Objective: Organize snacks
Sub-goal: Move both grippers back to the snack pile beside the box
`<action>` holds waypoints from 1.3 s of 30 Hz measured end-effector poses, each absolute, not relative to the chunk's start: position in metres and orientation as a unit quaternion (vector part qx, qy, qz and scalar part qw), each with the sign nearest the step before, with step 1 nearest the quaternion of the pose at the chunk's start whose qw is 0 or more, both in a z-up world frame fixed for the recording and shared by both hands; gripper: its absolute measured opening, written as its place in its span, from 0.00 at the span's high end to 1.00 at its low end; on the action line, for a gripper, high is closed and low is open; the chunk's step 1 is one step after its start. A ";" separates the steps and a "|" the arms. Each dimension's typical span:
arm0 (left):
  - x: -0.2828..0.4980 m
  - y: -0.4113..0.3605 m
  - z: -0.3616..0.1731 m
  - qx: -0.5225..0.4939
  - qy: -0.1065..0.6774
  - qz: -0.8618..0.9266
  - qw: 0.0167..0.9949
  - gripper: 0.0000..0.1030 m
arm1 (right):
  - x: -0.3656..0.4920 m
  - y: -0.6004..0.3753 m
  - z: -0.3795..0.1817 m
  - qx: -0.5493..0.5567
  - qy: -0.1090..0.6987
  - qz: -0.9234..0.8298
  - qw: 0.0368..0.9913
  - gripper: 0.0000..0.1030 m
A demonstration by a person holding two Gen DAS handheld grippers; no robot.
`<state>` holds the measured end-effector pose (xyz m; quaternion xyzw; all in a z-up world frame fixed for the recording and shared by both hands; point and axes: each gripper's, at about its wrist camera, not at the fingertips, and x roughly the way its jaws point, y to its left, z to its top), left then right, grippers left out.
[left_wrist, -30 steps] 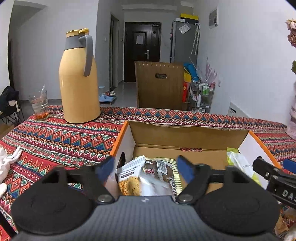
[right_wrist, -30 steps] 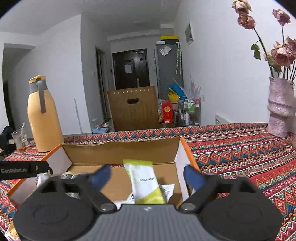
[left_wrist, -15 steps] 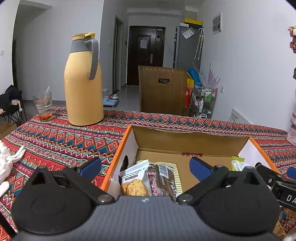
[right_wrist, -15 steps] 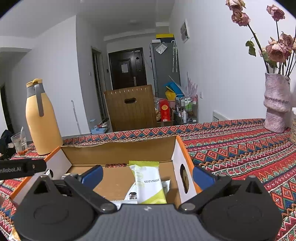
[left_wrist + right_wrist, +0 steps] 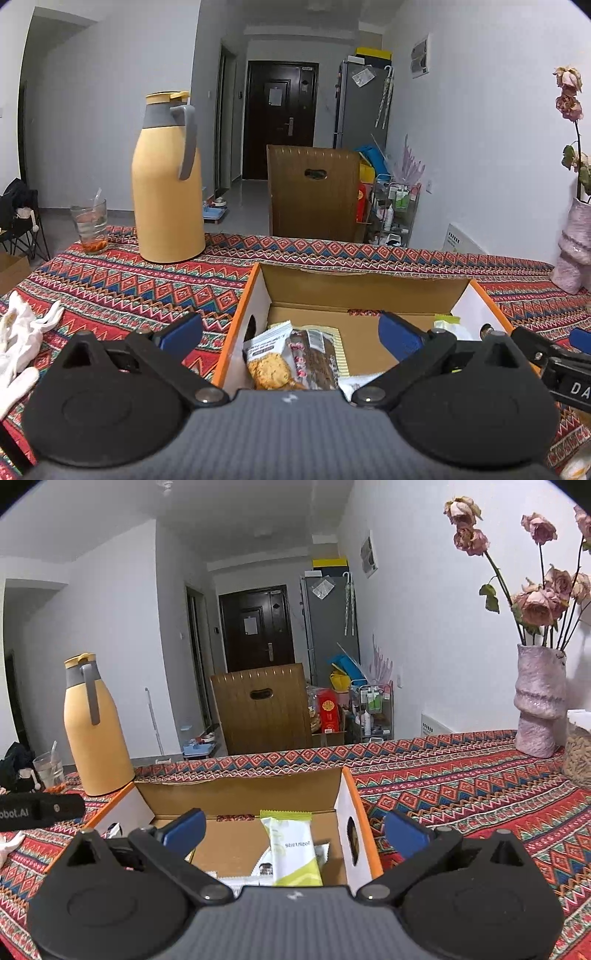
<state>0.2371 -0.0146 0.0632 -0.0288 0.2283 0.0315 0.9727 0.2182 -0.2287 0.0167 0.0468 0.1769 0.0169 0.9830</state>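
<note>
Snacks: several packets lay inside the open cardboard box (image 5: 364,286) on the worktop (image 5: 110,288); none was held by either gripper.
Left gripper (image 5: 291,332): jaws stood wide apart and empty, poised above the near left part of the box; one blue fingertip (image 5: 181,330) sat outside the left wall, the other over the box floor.
Right gripper (image 5: 293,829): jaws likewise spread wide and empty, above the near right part of the box; its right fingertip (image 5: 404,832) sat outside the right wall.
Cookie packet (image 5: 267,358): white, with a biscuit pictured, at the near left of the box, touching a dark packet (image 5: 314,356) just beside it.
Green packet (image 5: 293,849): pale green and white, lying lengthwise near the right wall, resting on small white packets (image 5: 258,869) whose print could not be read.
Box: orange-edged side walls with white inner faces, brown back wall, an oval hand hole in each side wall.
White glove (image 5: 20,332): on the worktop, left of the left gripper, well apart from the box.
Worktop cover: red patterned cloth across the whole surface.
Yellow flask (image 5: 168,184): upright, grey handle, beyond the box on the left.
Glass (image 5: 89,225): left of the flask, near it, with reddish matter at the bottom.
Pink vase (image 5: 539,705): at the far right of the worktop, holding dried roses (image 5: 543,602).
Wooden chair (image 5: 314,192): back visible just beyond the far edge of the worktop.
Background: dark door (image 5: 282,118) and grey fridge (image 5: 360,105) at the far end of the room.
</note>
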 end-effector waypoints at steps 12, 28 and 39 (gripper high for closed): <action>0.197 0.004 0.059 -0.034 0.245 0.033 0.968 0.00 | 0.169 -0.236 0.011 0.052 0.187 0.021 0.981 0.00; 0.138 0.031 0.024 -0.028 0.278 0.027 0.960 0.00 | 0.107 -0.237 -0.025 0.031 0.229 0.035 0.972 0.00; 0.115 0.040 -0.005 -0.032 0.309 0.024 0.950 0.00 | 0.068 -0.227 -0.047 0.024 0.277 0.044 0.960 0.00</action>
